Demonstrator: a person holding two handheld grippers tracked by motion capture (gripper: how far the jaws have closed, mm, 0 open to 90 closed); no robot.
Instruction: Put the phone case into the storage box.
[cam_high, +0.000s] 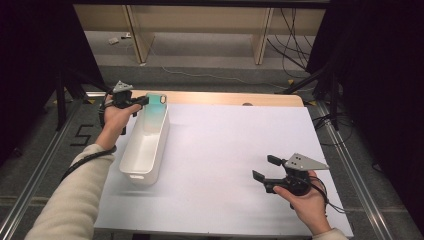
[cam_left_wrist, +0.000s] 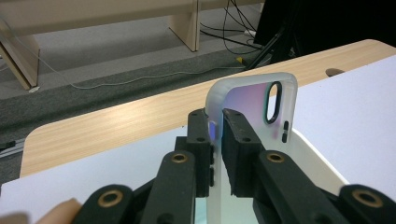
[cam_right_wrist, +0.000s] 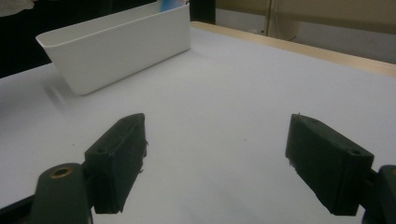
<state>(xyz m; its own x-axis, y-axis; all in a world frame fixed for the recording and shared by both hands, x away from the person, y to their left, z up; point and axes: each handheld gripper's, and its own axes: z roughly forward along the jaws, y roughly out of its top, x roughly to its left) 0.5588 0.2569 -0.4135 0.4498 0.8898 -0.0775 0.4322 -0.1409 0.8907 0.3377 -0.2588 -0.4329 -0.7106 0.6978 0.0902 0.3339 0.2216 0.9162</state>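
Currently the left gripper (cam_high: 141, 101) is at the far left corner of the table (cam_high: 235, 150), and its jaws are closed tightly on the edge of a translucent phone case (cam_left_wrist: 261, 112). In the left gripper view the case stands upright between the two black jaws, with the oval camera hole near its top. From the high view, the case hangs over the far end of the white bin (cam_high: 145, 145), with its lower part inside the bin. The bin is long and narrow and stands on the white table surface at the left side. The right gripper (cam_high: 264, 168) rests low over the table at the near right, well apart from the bin. Its jaws are wide open and hold nothing.
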